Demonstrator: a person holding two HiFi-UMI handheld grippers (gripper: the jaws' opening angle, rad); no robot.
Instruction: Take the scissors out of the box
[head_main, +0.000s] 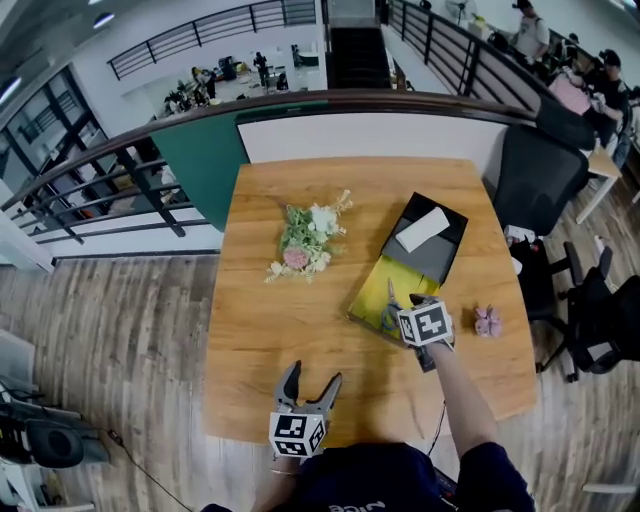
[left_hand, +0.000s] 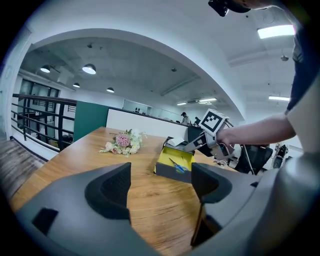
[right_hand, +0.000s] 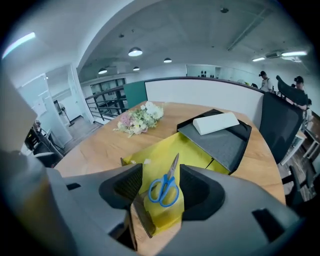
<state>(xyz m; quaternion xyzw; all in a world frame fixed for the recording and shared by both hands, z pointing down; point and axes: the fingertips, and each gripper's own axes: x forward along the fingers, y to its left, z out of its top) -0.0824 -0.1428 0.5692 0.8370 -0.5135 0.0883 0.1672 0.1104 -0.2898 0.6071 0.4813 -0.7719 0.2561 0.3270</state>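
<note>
Right claw (right_hand: 161, 182) hangs over the near end of an open box (right_hand: 197, 150), jaws moderately wide and closed on nothing. In the right gripper view, a pair of scissors (right_hand: 167, 181) shows framed between the two dark pads. The pads do not touch it.

The scissors lie flat on the box's yellow lining, blue loop handles at six o'clock and closed steel blades pointing to about one o'clock. The box's dark lid (right_hand: 220, 142) is folded back at two o'clock, with a white block (right_hand: 215, 122) resting on it.

In the head view the box sits on a wooden bench (head_main: 280, 330), at three o'clock from a small bunch of flowers (head_main: 305, 240). A small pink object (head_main: 487, 320) lies just beyond the box at four o'clock. Left claw (head_main: 314, 376) waits near the bench's six o'clock edge, jaws wide and empty, well apart from the box.

The scissors look light and rigid, and unlikely to bend or break. The bare blades are probably slick and thin, and lying flat they offer little to pinch. The plastic loops, or the neck just above them, look like the surer place to take hold, with the jaws closing across the handles from nine and three o'clock. The lining may be loose paper and could lift with them.
</note>
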